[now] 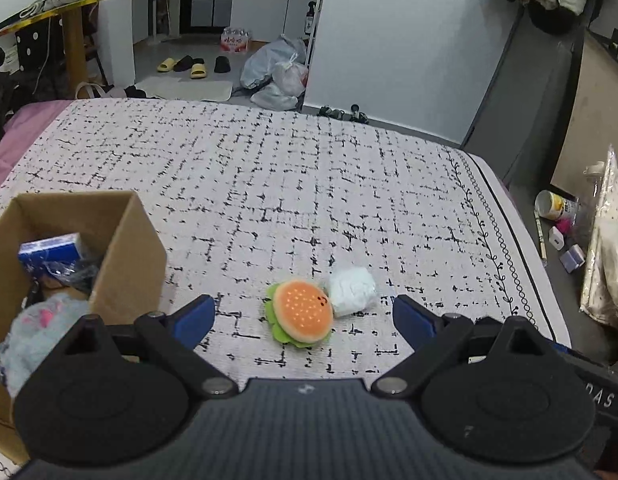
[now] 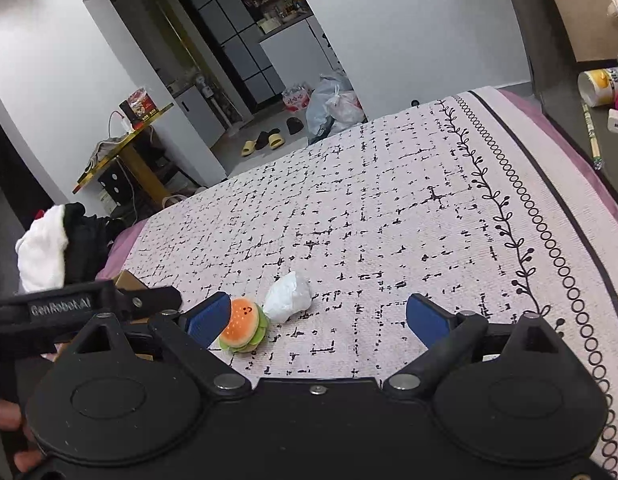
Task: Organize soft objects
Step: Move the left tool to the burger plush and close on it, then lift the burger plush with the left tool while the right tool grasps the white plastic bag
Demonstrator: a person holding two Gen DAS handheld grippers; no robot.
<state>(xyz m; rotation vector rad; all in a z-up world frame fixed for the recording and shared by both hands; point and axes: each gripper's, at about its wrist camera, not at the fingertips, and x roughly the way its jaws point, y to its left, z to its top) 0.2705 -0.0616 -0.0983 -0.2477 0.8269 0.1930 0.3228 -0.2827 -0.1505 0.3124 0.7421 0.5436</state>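
Note:
A plush burger (image 1: 303,312) with an orange bun and green lettuce lies on the patterned bedspread (image 1: 269,184), touching a white wrapped soft packet (image 1: 352,291). My left gripper (image 1: 303,318) is open and empty, its blue fingers either side of the burger and above it. A cardboard box (image 1: 121,256) at the left holds a blue packet (image 1: 49,254) and a grey fluffy item (image 1: 37,340). In the right wrist view my right gripper (image 2: 319,320) is open and empty; the burger (image 2: 243,325) sits by its left finger, the white packet (image 2: 287,296) just beyond.
The bedspread's right edge (image 2: 549,184) drops to a dark side table with a can (image 1: 553,205) and small items. Plastic bags (image 1: 279,72) and slippers lie on the floor beyond the bed. The left gripper's body (image 2: 69,304) shows at the right wrist view's left.

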